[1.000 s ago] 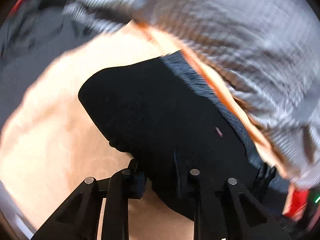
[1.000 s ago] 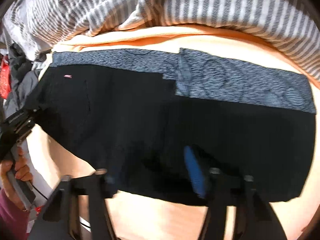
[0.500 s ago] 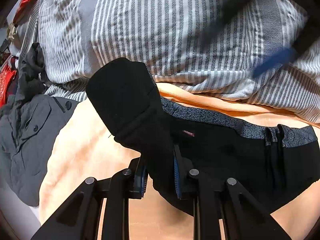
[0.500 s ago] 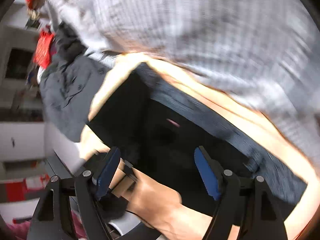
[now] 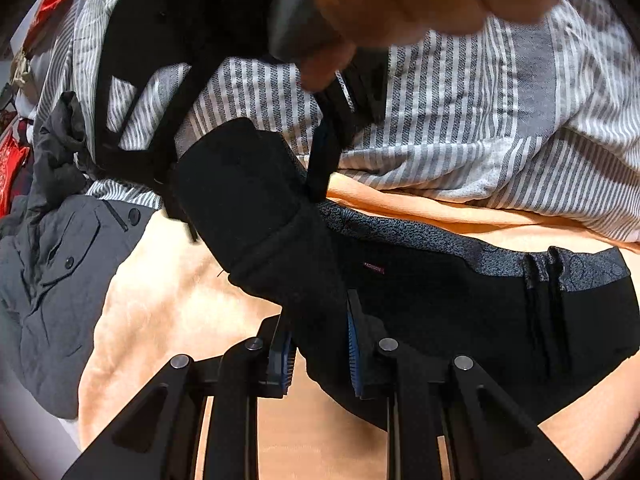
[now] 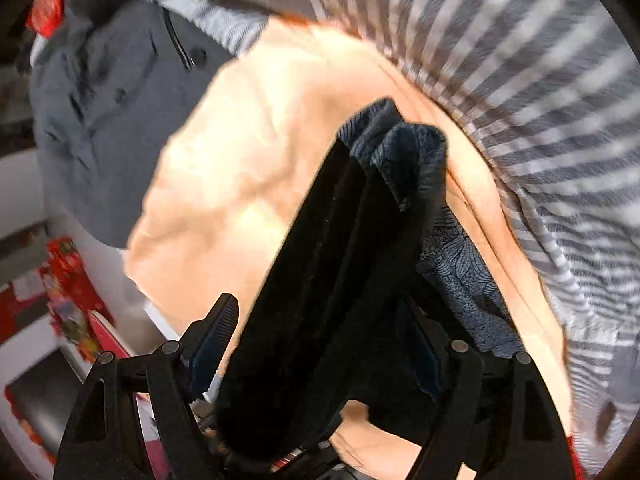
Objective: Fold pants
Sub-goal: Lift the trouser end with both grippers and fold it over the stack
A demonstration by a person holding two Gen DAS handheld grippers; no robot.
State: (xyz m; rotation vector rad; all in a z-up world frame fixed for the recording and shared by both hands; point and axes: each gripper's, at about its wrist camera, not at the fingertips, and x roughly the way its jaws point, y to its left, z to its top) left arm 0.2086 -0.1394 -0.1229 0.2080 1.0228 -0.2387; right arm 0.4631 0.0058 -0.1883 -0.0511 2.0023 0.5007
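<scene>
Black pants (image 5: 440, 300) with a grey patterned waistband (image 5: 420, 236) lie on an orange blanket (image 5: 168, 312). My left gripper (image 5: 318, 354) is shut on a raised fold of the black cloth, which stands up in front of it. In the left wrist view a hand holds the right gripper over that raised end, and one of its fingers (image 5: 320, 156) sits at the right side of the cloth. In the right wrist view my right gripper (image 6: 320, 344) stands open, with the bunched pants (image 6: 340, 260) between its fingers. Its left pad (image 6: 216, 332) is clear of the cloth.
A grey and white striped duvet (image 5: 460, 120) is heaped along the far side. A grey jacket (image 5: 52, 280) lies at the left end of the blanket. Beyond the bed edge are red printed items (image 6: 68, 280) and a white surface.
The right gripper let go of the pants' lower edge, opened wide and swung left to straddle the raised end. The left gripper lifted its fold a little, then held still.
</scene>
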